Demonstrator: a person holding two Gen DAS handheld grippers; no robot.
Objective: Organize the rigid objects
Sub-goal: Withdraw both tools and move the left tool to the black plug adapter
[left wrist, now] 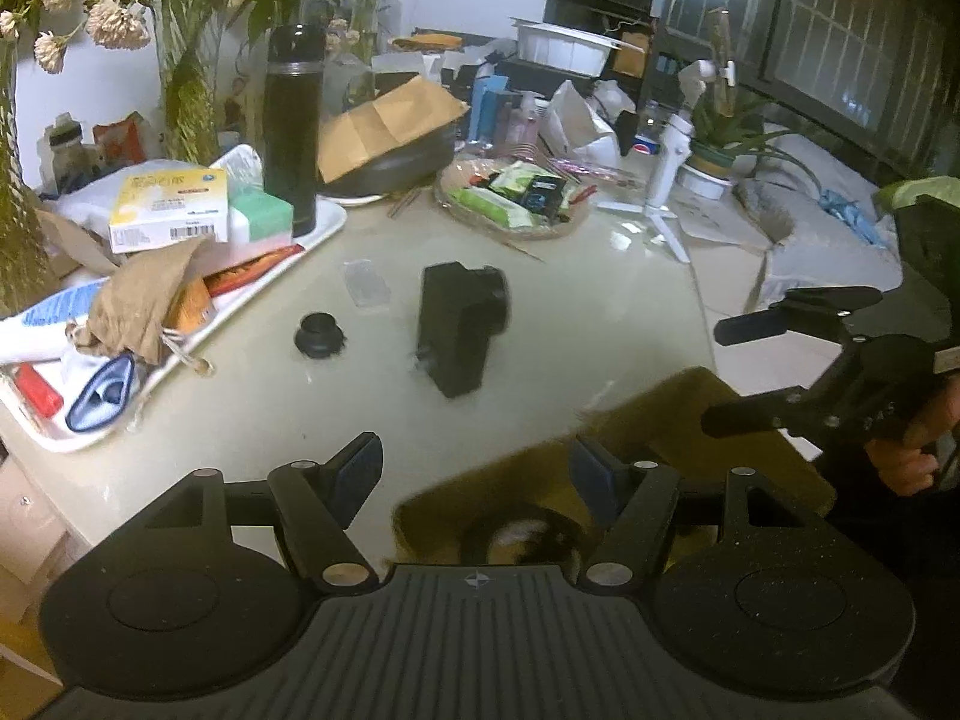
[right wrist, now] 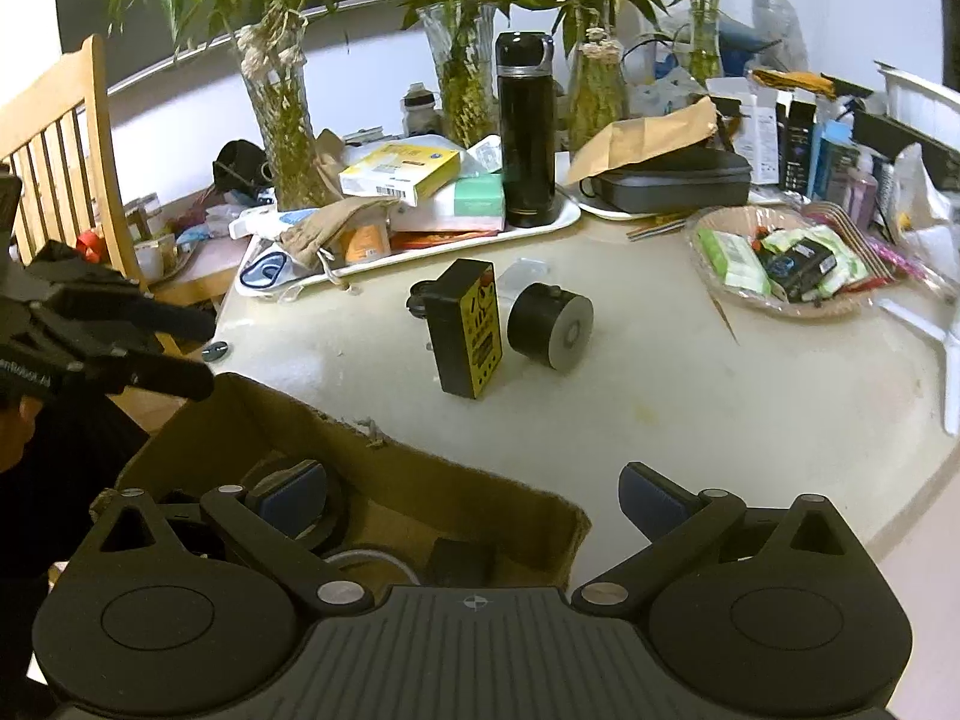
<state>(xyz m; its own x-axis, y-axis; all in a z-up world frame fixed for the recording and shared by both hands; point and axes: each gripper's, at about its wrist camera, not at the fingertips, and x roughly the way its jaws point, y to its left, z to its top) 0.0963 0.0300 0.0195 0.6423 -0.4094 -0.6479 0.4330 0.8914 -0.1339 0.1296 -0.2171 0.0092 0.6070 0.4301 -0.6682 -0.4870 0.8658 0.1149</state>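
Observation:
A black block with a yellow labelled face [right wrist: 471, 330] stands on the pale table [right wrist: 660, 408], with a black cylinder [right wrist: 549, 324] lying just to its right. In the left wrist view the same block [left wrist: 456, 330] shows its dark side, and a small black round cap [left wrist: 320, 336] lies to its left. An open cardboard box [right wrist: 420, 480] sits at the table's near edge with dark items and a white ring inside. My right gripper [right wrist: 474, 498] hovers open over the box's right end. My left gripper [left wrist: 474, 468] is open and empty at the box rim [left wrist: 660, 414].
A white tray [right wrist: 564, 213] holds a black flask [right wrist: 527, 132], tissue boxes and a cloth pouch. A shallow basket of packets [right wrist: 780, 258] sits at the right, with glass vases of plants behind. A wooden chair [right wrist: 66, 138] stands at the left. A white tripod stand [left wrist: 666, 180] is at the far right.

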